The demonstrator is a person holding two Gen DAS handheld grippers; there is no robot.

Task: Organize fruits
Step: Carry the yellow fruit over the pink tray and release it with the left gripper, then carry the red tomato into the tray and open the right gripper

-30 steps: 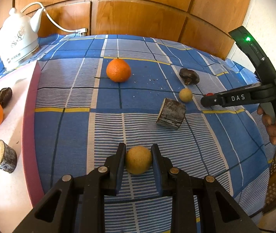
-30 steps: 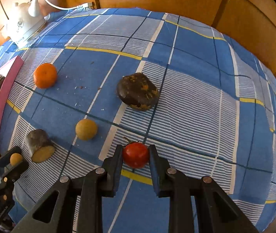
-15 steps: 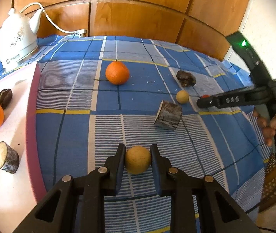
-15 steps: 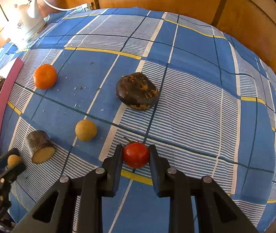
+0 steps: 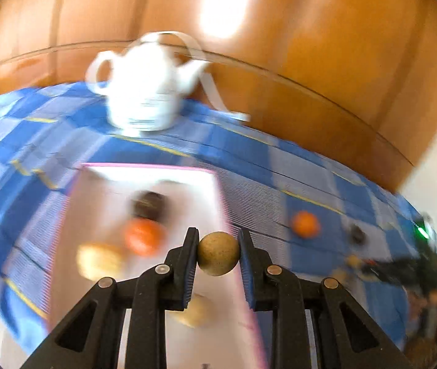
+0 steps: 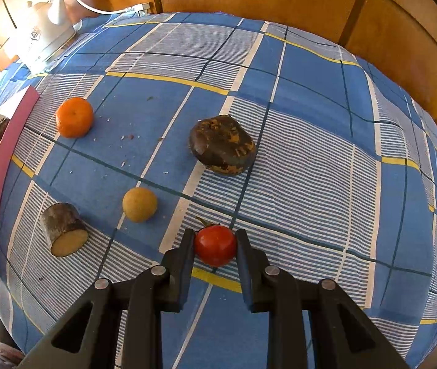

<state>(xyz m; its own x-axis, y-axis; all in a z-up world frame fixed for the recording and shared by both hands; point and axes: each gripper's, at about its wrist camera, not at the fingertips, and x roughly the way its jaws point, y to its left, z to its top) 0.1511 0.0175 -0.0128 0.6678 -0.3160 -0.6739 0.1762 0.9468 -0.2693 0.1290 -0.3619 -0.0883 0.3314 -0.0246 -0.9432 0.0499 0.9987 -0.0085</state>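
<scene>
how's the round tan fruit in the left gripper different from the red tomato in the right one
The round tan fruit is dull and stemless; the small red tomato is glossy with a dark stem. The tan fruit hangs above the white pink-edged board; the tomato is over the blue checked cloth. Both are clamped between black jaws.

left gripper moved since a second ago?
Yes. The left gripper, shut on the tan fruit, swung left: the kettle and white board now sit ahead of it.

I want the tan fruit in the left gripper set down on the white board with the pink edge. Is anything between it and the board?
Nothing visible blocks it. The left gripper holds the tan fruit above the board's near edge. An orange, a dark fruit and pale pieces already lie there, blurred; bare board remains beside them.
</scene>
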